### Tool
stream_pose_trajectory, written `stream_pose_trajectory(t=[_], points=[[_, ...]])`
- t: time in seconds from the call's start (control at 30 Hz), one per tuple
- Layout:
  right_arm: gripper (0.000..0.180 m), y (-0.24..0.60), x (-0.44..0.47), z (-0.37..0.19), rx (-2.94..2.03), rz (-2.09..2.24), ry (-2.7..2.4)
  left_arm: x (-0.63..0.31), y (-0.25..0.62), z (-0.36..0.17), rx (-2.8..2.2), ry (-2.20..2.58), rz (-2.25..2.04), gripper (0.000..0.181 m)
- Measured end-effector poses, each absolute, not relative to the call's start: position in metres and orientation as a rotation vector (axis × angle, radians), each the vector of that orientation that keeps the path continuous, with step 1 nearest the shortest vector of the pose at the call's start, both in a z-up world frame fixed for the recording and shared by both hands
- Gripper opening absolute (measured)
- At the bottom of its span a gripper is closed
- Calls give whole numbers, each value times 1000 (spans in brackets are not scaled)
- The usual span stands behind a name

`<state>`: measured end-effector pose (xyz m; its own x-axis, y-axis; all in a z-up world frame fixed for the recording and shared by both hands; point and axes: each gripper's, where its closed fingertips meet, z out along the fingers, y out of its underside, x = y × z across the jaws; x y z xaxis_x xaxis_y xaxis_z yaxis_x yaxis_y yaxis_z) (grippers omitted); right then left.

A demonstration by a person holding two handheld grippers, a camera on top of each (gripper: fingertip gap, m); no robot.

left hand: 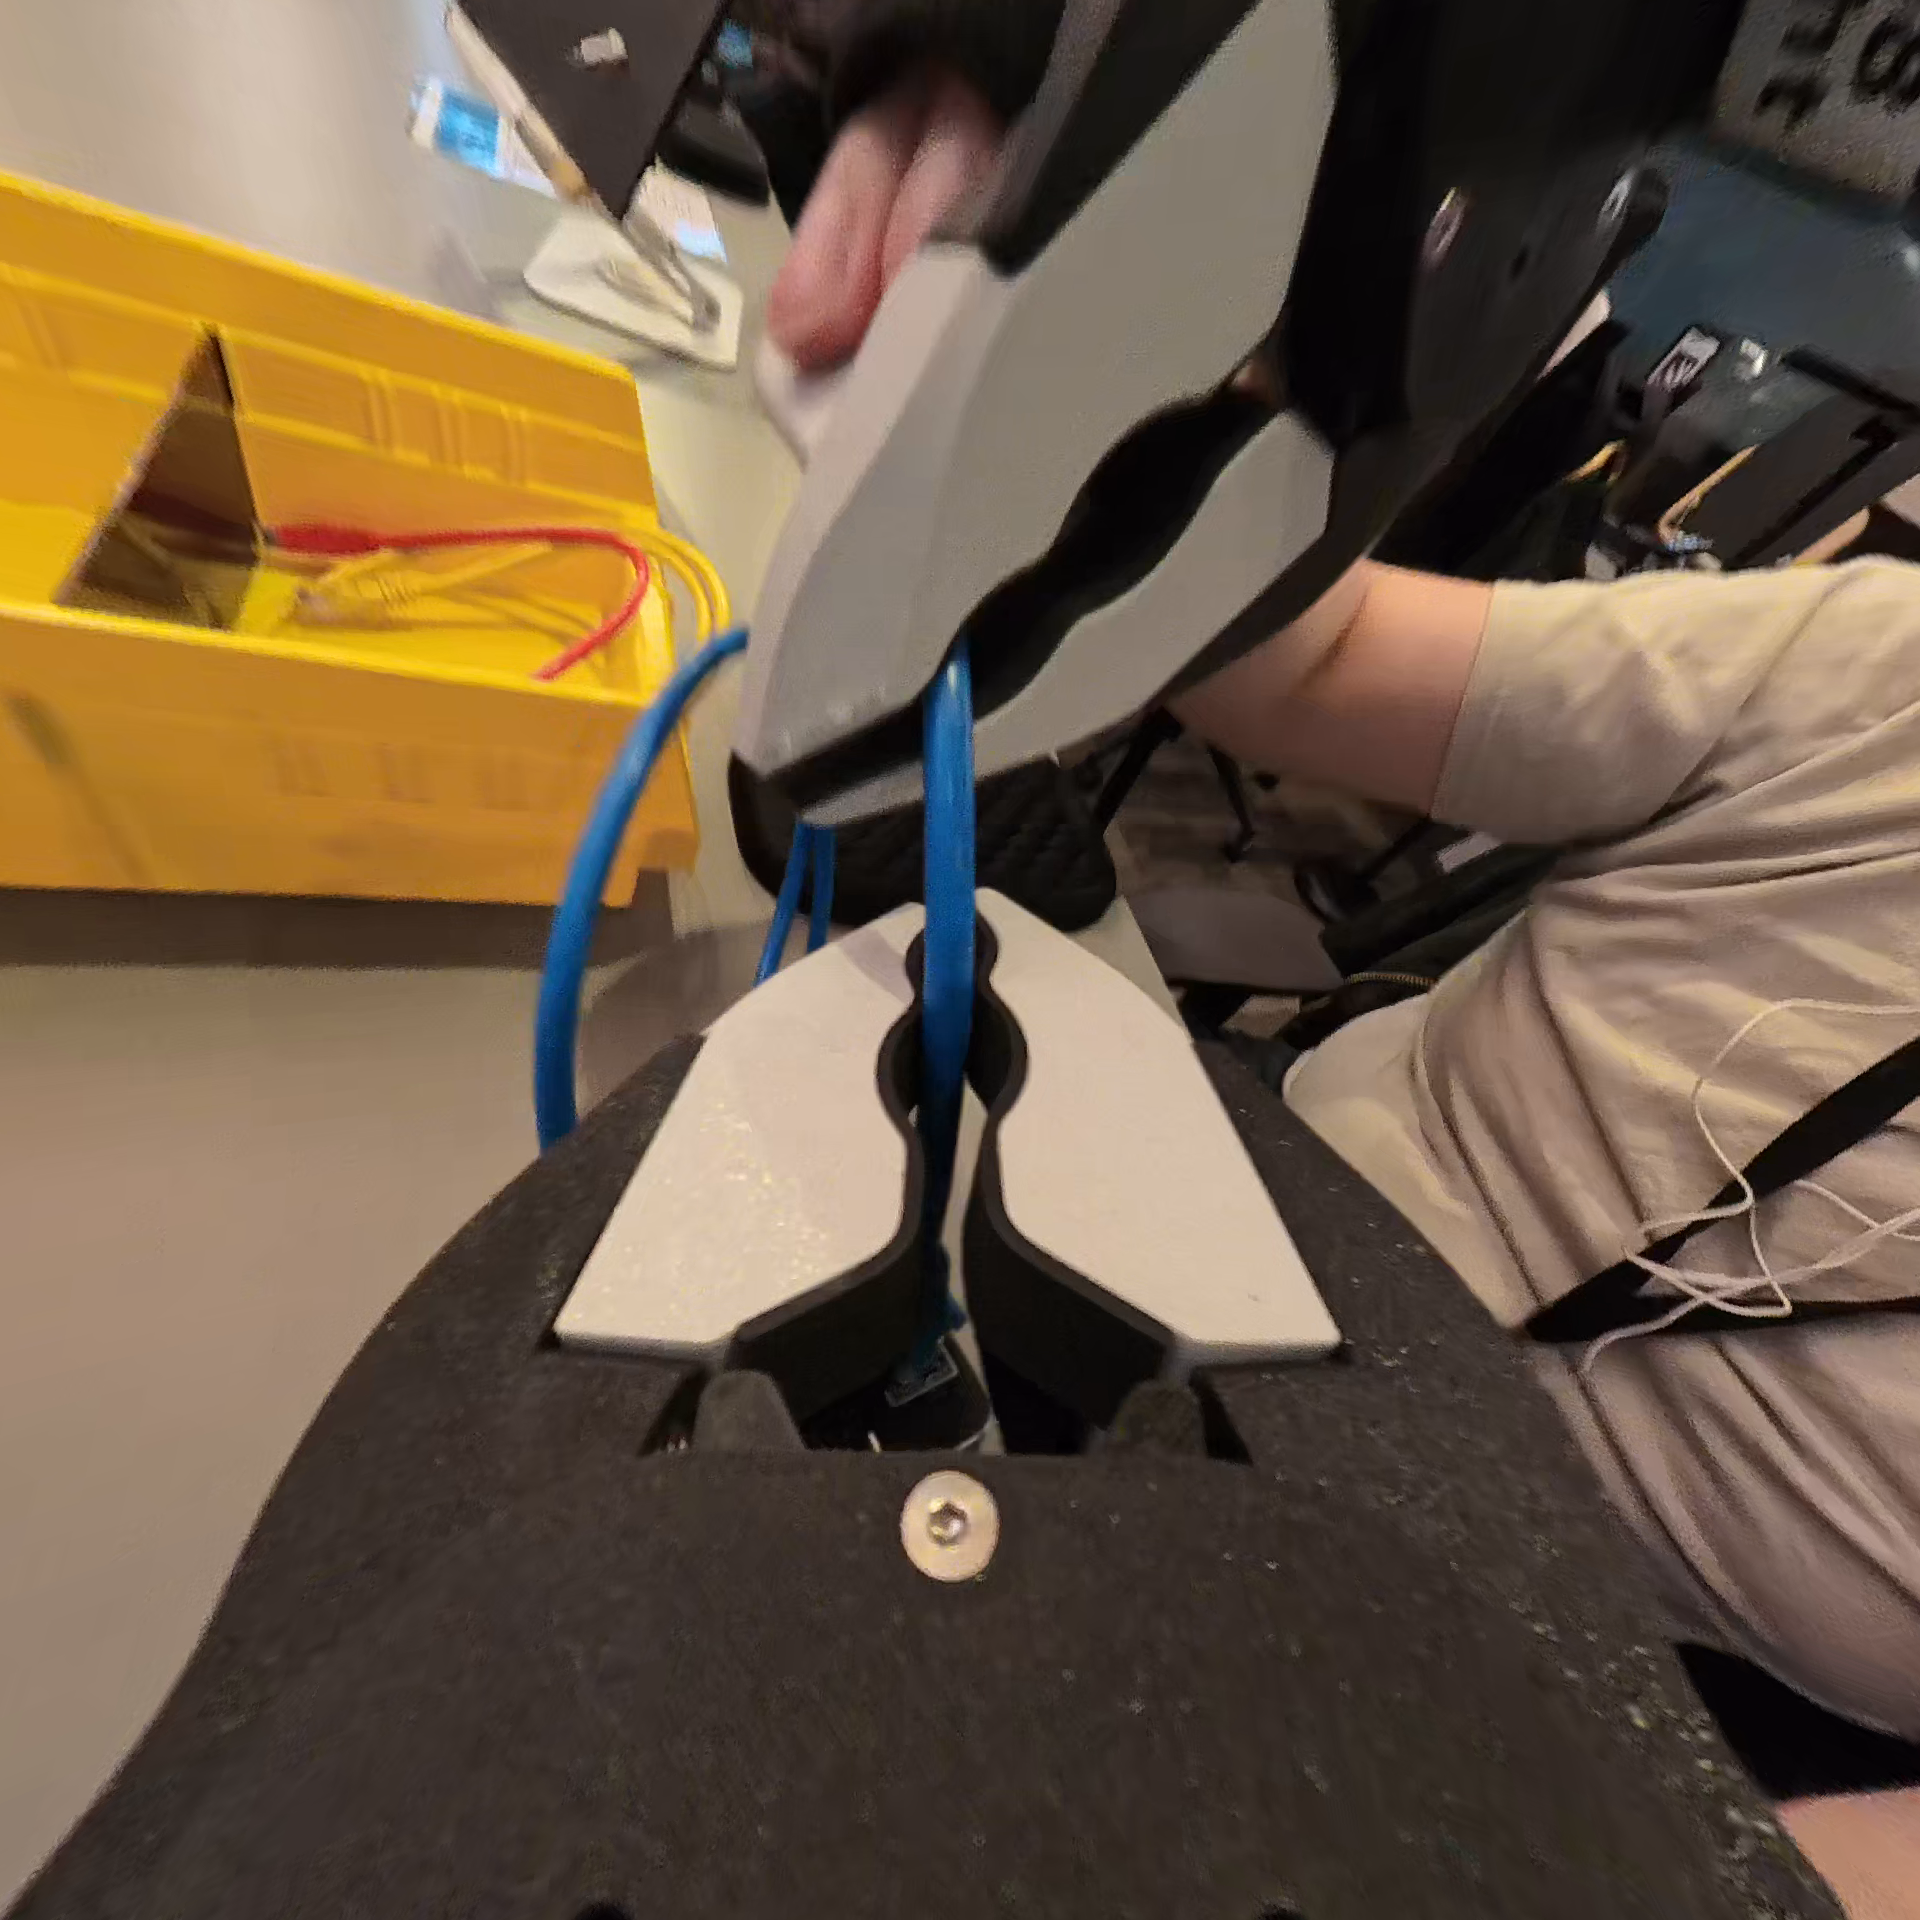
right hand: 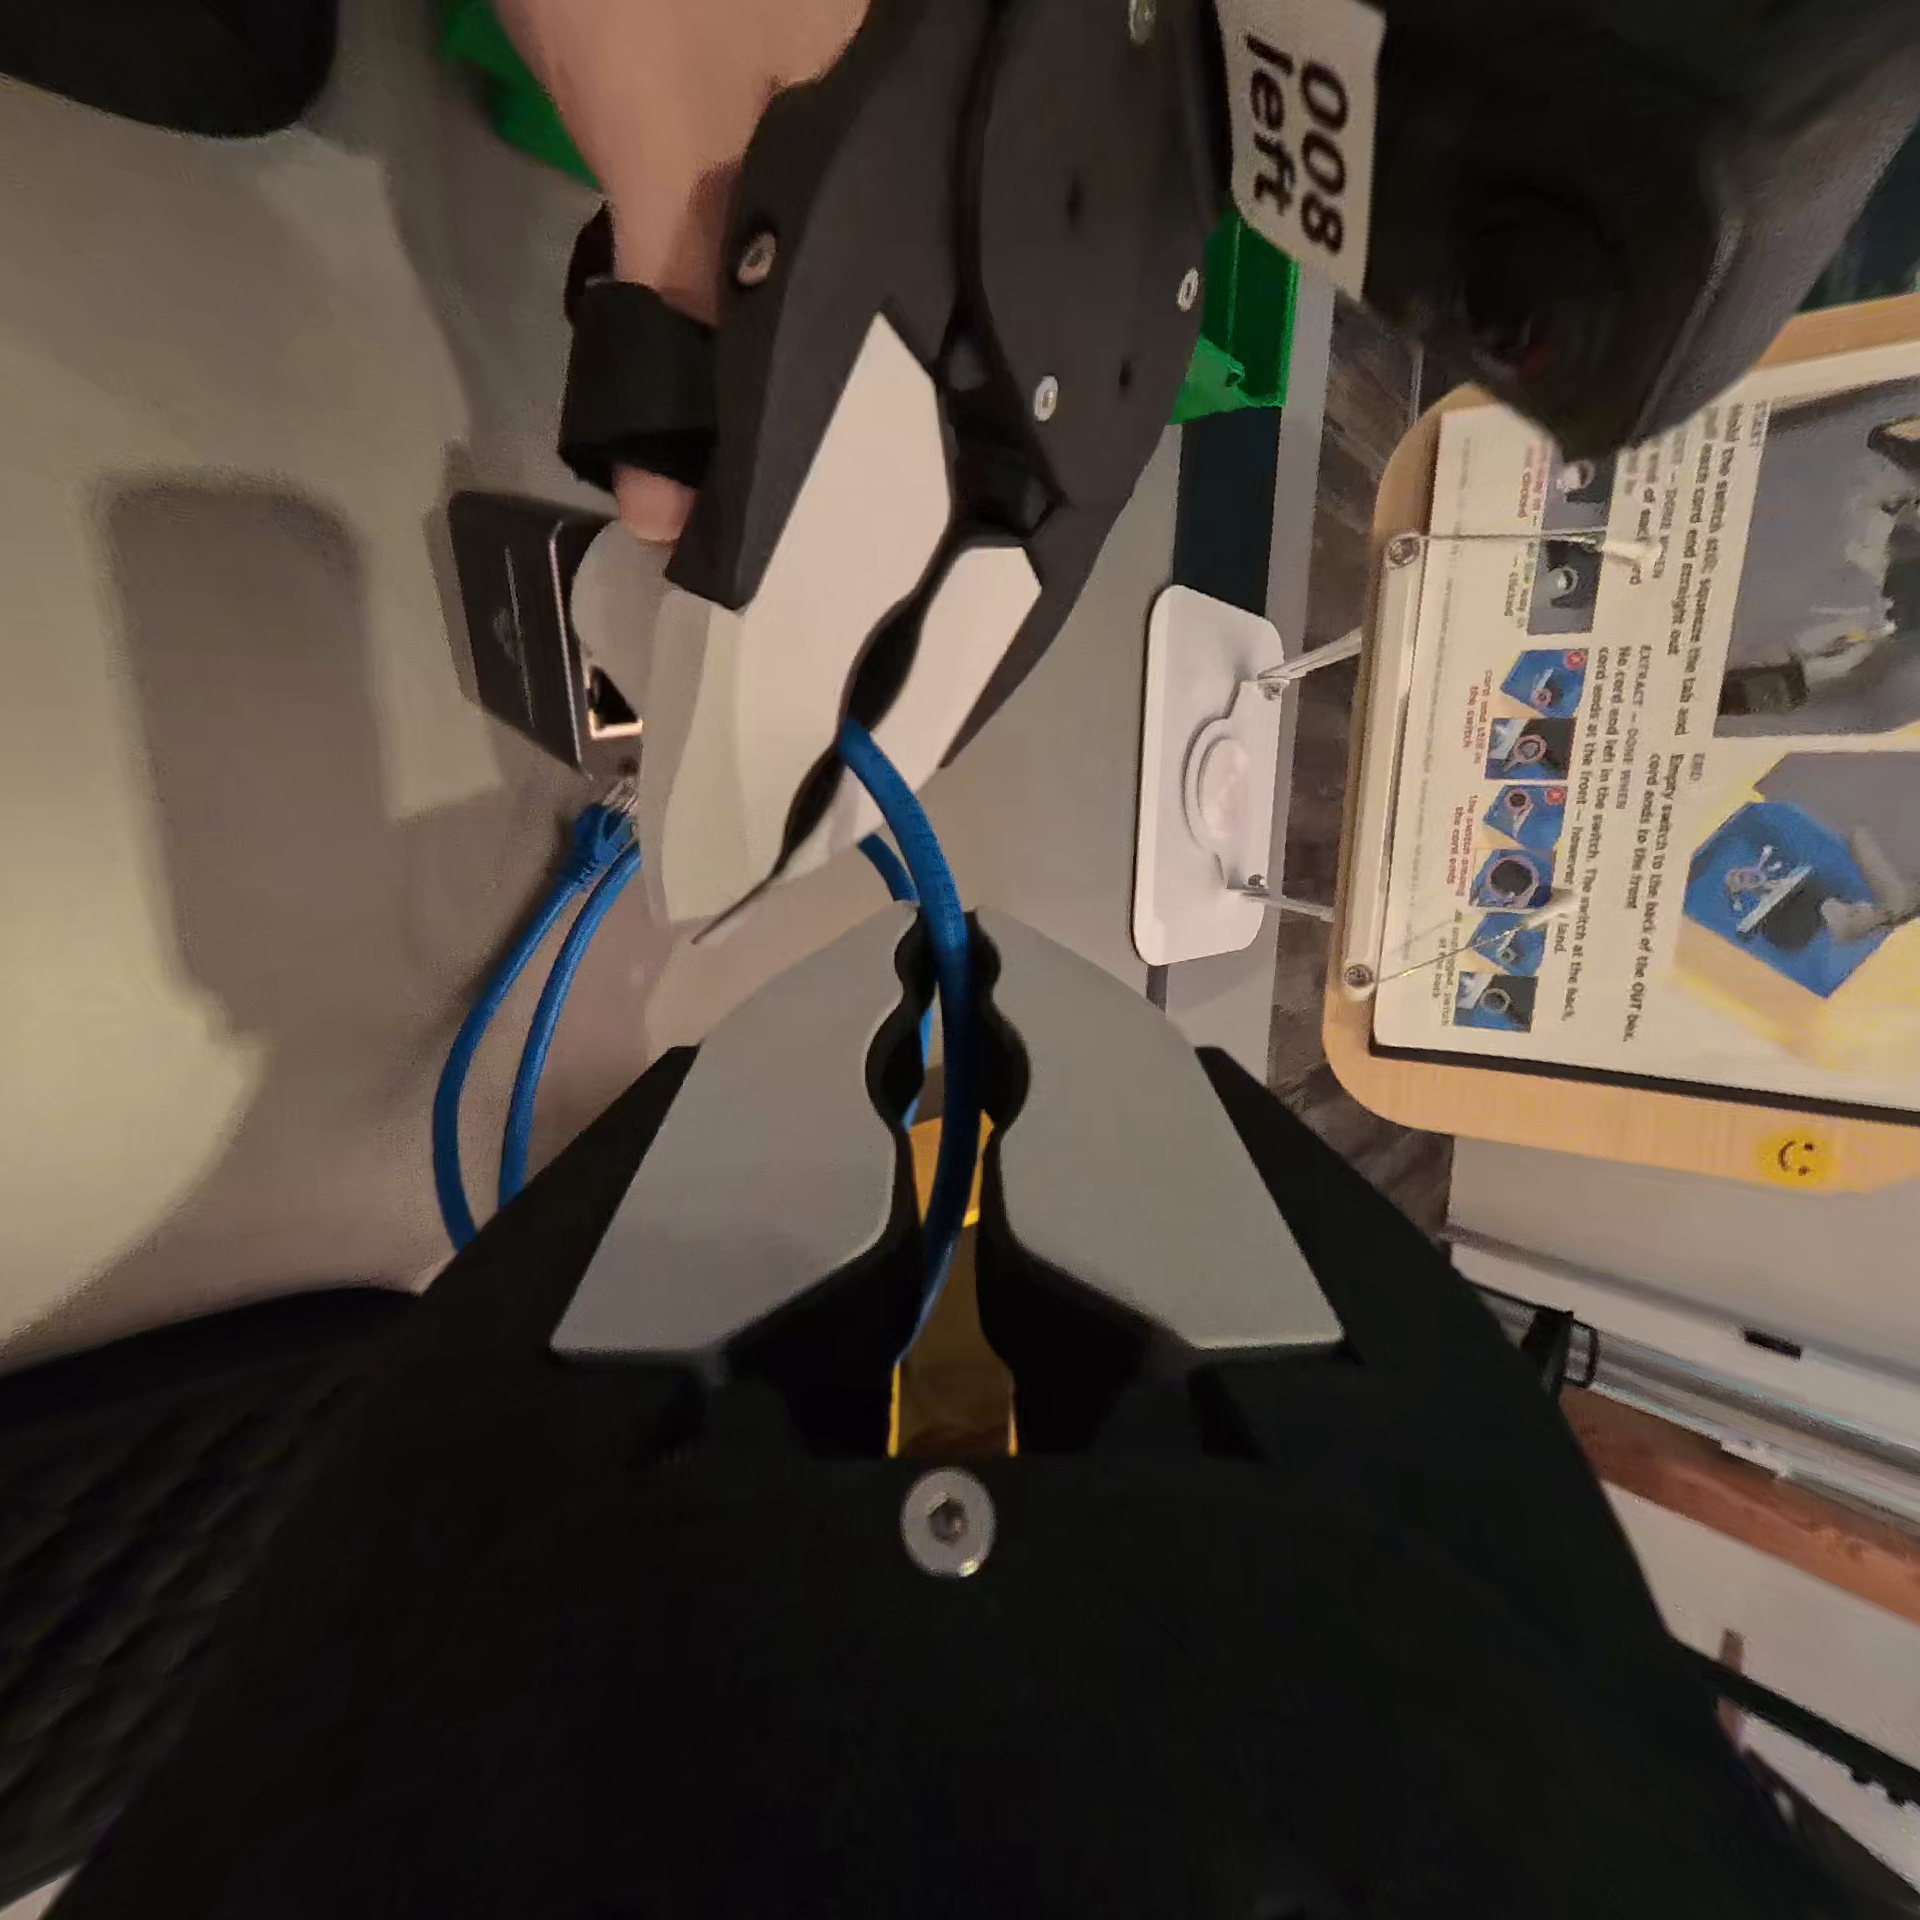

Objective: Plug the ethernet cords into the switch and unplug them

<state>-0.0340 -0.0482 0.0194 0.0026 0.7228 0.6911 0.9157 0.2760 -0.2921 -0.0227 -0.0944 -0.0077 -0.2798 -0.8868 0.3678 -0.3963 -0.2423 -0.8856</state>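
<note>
both grippers' jaws clamp one blue ethernet cord point(left hand: 948, 831); the left gripper point(right hand: 831, 810) wears a printed tag point(right hand: 1299, 135).

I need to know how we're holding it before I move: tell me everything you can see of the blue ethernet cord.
The blue ethernet cord is a thin, round, flexible cable with a smooth jacket. Both grippers are shut on it: the right gripper and the left gripper each pinch it near their fingertips, with a short curved stretch between them. More of it hangs in slack loops over the pale table. A free blue-booted plug end lies beside the black switch, unplugged.
</note>
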Motion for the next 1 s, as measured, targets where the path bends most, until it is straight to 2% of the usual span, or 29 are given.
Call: stream_pose_trajectory(t=[0.07, 0.13, 0.3, 0.47, 0.73, 0.9, 0.93, 1.0], points=[[5, -39, -29, 21, -1589, -327, -1703, -23, -83, 10, -1504, 1476, -1527, 31], [5, -27, -22, 24, -1665, -308, -1624, -32, -67, 32, -1442, 1339, -1468, 52], [4, 0, -8, 35, -1860, -172, -1376, -62, -20, 62, -1328, 1083, -936, 79], [3, 24, 4, 36, -2069, 66, -1126, -58, 15, 30, -1399, 1071, -399, 101], [3, 35, 12, 31, -2129, 139, -1012, -38, 58, -48, -1614, 915, 8, 98], [3, 21, -2, 46, -2066, 194, -1019, -44, 80, -56, -1657, 749, 43, 108], [3, 17, -4, 49, -2051, 197, -1030, -46, 83, -55, -1672, 723, 7, 106], [3, 12, -4, 54, -2031, 188, -1033, -49, 85, -53, -1673, 730, -66, 83]])
